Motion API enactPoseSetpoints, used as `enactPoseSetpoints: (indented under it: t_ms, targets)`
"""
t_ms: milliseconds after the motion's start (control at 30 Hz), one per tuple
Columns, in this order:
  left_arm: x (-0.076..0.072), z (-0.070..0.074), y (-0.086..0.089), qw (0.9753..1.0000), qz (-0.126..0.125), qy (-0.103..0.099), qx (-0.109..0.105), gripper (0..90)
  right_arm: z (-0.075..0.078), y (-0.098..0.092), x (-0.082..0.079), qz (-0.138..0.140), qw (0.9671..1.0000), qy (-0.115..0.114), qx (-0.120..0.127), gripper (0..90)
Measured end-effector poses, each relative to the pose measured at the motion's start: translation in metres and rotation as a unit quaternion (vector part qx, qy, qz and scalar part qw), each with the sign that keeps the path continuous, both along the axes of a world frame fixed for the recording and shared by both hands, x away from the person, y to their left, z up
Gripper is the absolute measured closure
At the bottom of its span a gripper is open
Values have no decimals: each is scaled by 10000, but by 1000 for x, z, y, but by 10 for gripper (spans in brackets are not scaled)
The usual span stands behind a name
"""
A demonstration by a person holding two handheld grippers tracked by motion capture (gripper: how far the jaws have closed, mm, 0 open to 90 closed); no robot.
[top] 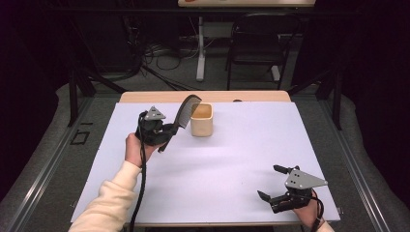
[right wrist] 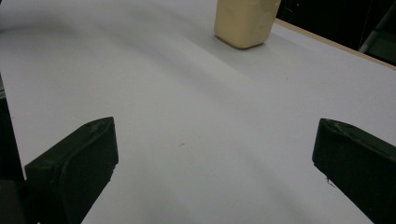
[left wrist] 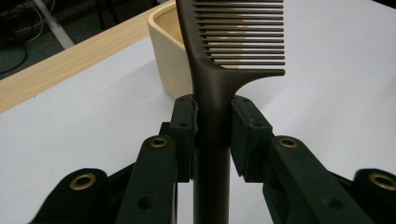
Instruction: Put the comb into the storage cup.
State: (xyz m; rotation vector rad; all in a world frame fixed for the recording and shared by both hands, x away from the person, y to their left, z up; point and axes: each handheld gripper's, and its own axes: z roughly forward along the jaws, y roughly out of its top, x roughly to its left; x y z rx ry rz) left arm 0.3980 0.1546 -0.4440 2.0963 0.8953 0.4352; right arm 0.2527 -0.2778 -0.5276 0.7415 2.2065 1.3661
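**Comb held over the cup at the far side of the table**

The left gripper (top: 167, 133) is clenched on a dark comb (top: 186, 111), its 2 jaws pressing the handle from either side. In the left gripper view the handle (left wrist: 212, 140) runs straight up between the pads, and the toothed part (left wrist: 243, 32) spreads out above them. Seen from the high view, the comb leans away from the gripper toward the far edge, and its top end hangs at the near-left rim of a cream cup (top: 201, 120). Whether the comb touches the rim cannot be told.

The cup stands upright on the white sheet (top: 232, 159) that covers the table, near the far edge and a little left of the middle. Behind it a strip of bare wood (top: 261, 96) shows along the far edge.

The right gripper (top: 276, 183) sits low near the near-right corner, well apart from the cup and the comb. It is released: the 2 jaws stand wide apart with nothing between them, and the right gripper view shows bare sheet (right wrist: 196, 140) in the gap, with the cup (right wrist: 245, 21) far ahead.
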Motion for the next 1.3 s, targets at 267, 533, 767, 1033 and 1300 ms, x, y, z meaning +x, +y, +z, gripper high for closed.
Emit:
enactPoseSetpoints:
  t_ms: [267, 533, 767, 1033, 1300]
  targets:
    - [5, 1, 0, 9999, 21, -45, -103, 722, -1, 0, 0, 9, 10000, 11, -11, 0]
    - [10, 5, -3, 9999, 21, -79, -149, 722, 0, 0, 0, 9, 10000, 8, -13, 0]
    - [15, 8, -5, 9997, 14, -126, -231, 721, -1, 0, 1, 8, 10000, 20, -10, 0]
    - [20, 13, -10, 9995, 16, -201, -259, 721, -1, 0, 1, 19, 10000, 11, -1, 0]
    - [25, 15, -15, 9992, -4, -246, -305, 721, -1, 0, 1, 42, 10000, 12, -12, 0]
